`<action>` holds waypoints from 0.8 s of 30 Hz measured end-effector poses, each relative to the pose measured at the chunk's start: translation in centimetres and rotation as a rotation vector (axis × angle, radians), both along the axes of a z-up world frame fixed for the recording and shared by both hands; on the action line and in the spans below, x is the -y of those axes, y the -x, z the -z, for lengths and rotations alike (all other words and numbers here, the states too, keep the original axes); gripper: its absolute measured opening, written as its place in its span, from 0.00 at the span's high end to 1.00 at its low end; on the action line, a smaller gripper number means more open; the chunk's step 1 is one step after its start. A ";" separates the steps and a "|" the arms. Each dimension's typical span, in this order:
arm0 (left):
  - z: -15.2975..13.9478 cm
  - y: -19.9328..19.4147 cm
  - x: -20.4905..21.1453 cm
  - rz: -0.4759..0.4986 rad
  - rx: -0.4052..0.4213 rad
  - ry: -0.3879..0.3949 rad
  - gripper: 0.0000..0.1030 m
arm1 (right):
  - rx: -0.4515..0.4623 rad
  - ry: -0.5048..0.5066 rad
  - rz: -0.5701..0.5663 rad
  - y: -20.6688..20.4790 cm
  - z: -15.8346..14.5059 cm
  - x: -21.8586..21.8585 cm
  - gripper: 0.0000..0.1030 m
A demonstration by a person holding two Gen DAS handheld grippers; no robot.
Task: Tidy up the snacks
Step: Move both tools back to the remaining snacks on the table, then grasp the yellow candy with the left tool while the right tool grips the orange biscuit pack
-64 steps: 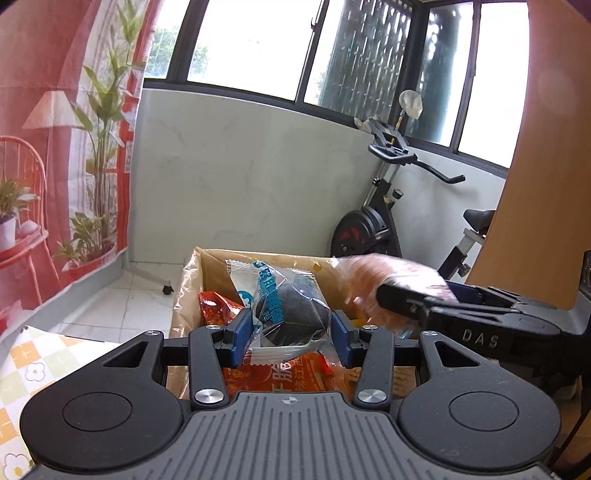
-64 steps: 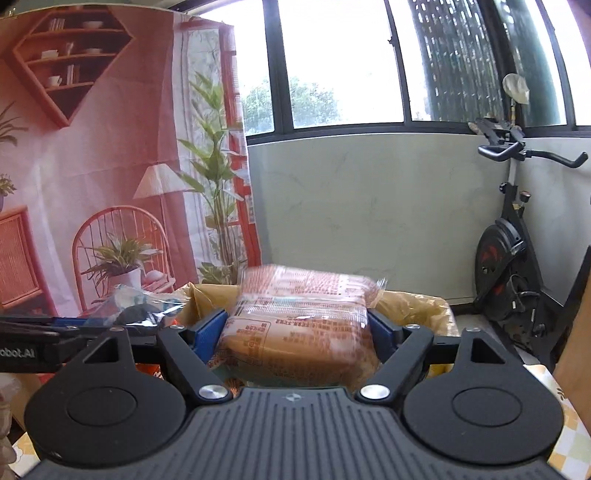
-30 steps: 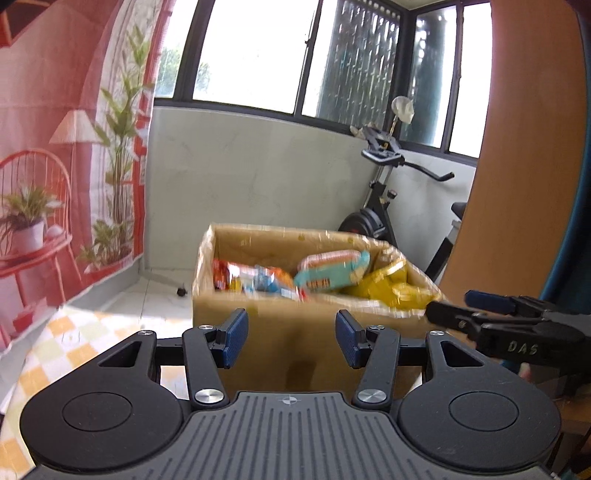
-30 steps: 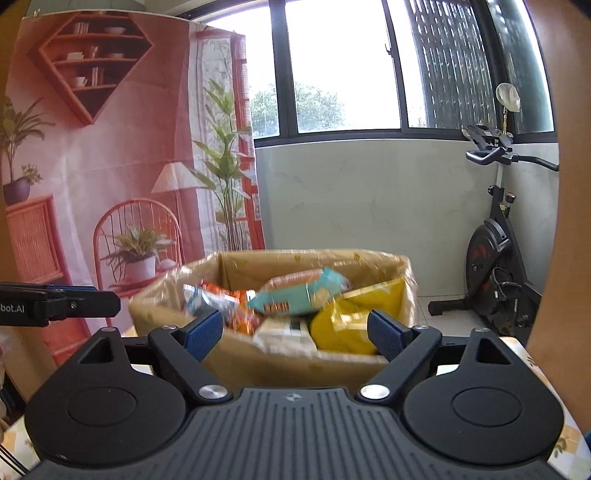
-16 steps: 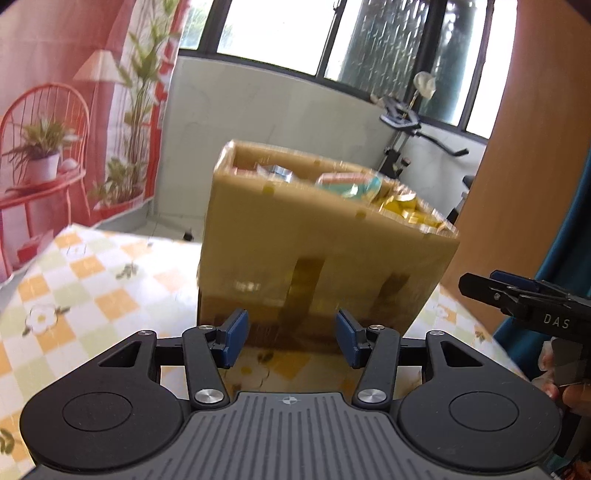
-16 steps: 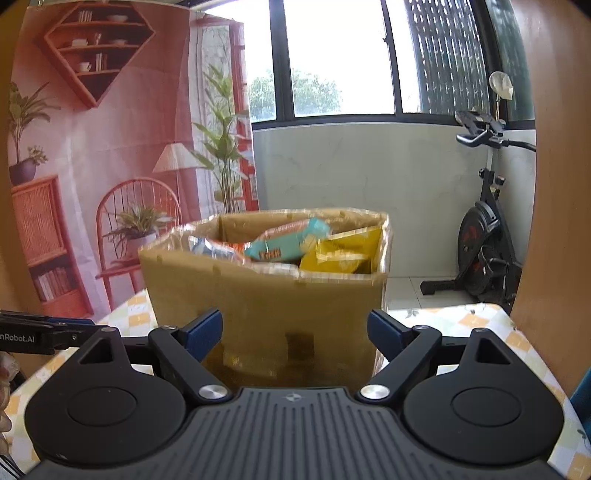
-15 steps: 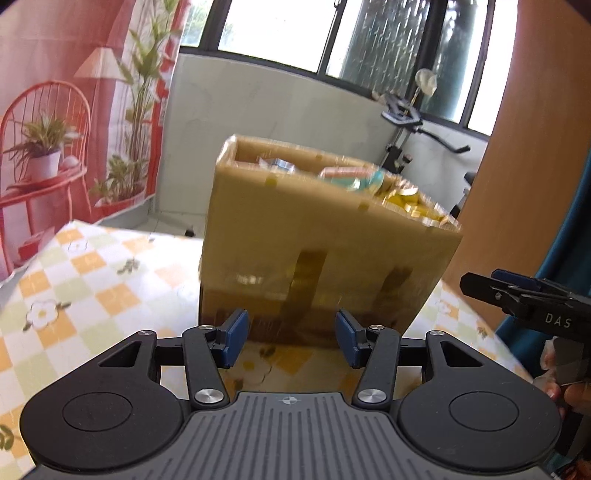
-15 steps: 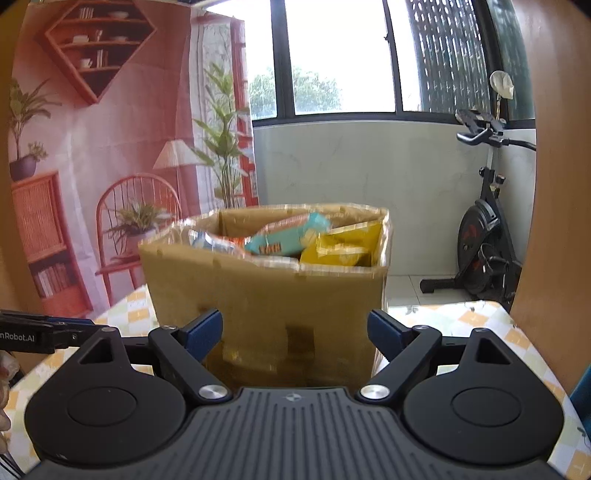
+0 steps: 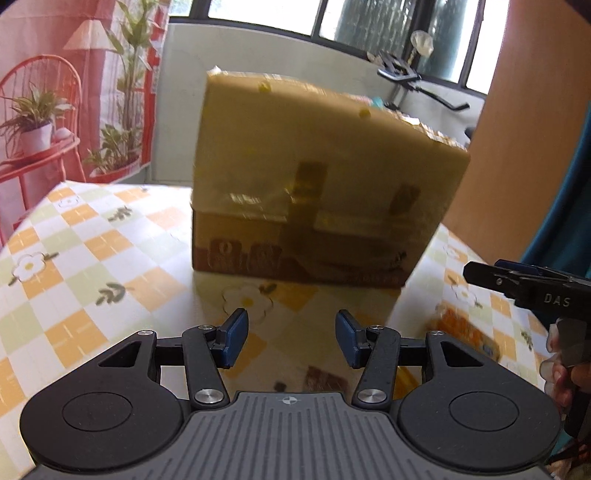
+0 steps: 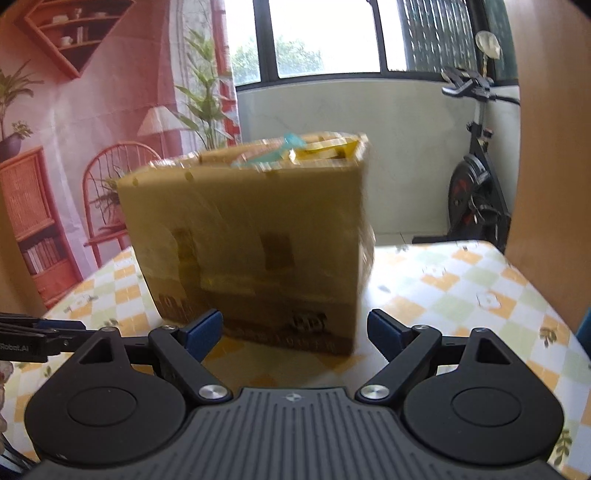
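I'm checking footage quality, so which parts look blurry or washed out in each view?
Left wrist view: cardboard box motion-smeared, left tool sharp, orange packet on the tablecloth blurred. Right wrist view: box smeared too, right tool crisp, window blown out white.

Daylight enters through the windows [image 10: 325, 37] behind the scene, overexposed to near white in the right wrist view. The cardboard box [image 9: 317, 177] is backlit, its near face in shade and smeared by motion blur in both views. Glare reflects off the glossy counter [image 9: 92, 258] before the box. Fisheye distortion bends the window frames and darkens the corners. The tongs [image 9: 291, 341] are sharp.
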State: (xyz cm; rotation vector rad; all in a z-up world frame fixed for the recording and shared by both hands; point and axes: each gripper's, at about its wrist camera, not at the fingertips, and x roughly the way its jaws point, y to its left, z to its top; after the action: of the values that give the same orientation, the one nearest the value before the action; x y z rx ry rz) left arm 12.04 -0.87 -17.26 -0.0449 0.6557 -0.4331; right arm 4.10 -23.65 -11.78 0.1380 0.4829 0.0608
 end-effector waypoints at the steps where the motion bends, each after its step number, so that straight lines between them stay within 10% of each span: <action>1: 0.3 0.2 0.2 0.008 -0.004 -0.004 0.47 | -0.013 0.001 0.004 0.1 0.5 0.2 0.15; 24: 4.2 0.8 2.2 0.082 -0.117 -0.033 0.47 | -0.179 0.052 0.066 4.6 6.1 2.6 0.16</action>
State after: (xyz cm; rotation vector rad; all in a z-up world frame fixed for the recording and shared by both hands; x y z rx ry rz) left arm 11.26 -3.09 -21.47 -0.0119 0.7817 -0.5011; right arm -0.46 -26.26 -17.89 0.1091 0.6580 -0.0292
